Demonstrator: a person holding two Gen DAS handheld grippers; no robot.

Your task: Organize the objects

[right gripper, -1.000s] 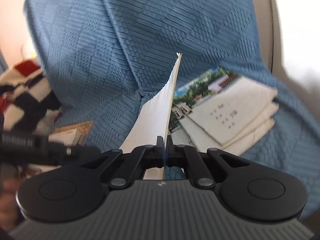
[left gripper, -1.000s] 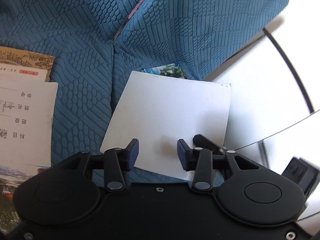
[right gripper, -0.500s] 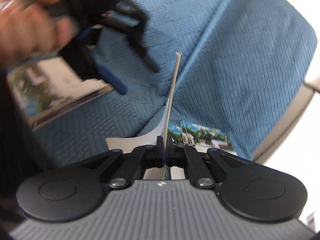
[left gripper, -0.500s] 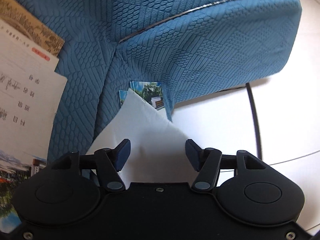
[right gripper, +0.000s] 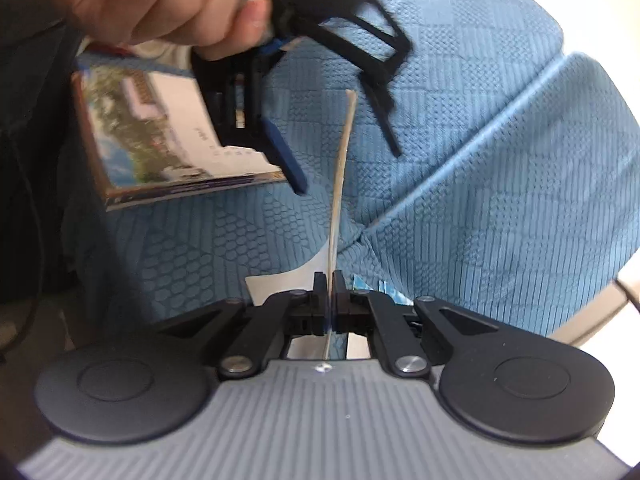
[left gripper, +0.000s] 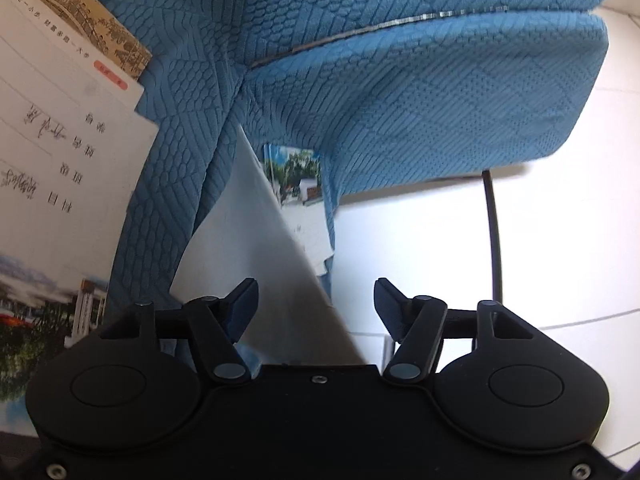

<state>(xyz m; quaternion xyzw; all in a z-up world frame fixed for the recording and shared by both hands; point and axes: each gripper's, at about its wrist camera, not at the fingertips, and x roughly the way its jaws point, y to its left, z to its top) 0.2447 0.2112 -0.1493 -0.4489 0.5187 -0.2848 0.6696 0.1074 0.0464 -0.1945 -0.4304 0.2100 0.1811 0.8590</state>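
Blue textured sofa cushions [left gripper: 420, 92] fill both views, white tiled floor [left gripper: 560, 240] beyond the seat edge. Right gripper [right gripper: 330, 300] clenched on a thin white booklet [right gripper: 340, 184], seen edge-on and standing upright from the closed jaws; in the left wrist view the same booklet [left gripper: 256, 248] shows as a slanted white sheet. Left gripper [left gripper: 316, 300] released, jaws parted, sheet passing between them and untouched as far as I can tell; from the right wrist view it [right gripper: 288, 160] hovers above, in the person's hand [right gripper: 160, 4]. More booklets sit in a stack [left gripper: 60, 168] on the seat, another photo-cover one [left gripper: 298, 176] wedged by the cushion gap. Judged step: carrying the held booklet toward the pile. Next move likely calls for laying it flat and squaring it on the stack. Against a second ago: booklet has rolled from lying broad-side to steeply tilted, left jaws stand wider, and the left gripper has come into the right wrist view
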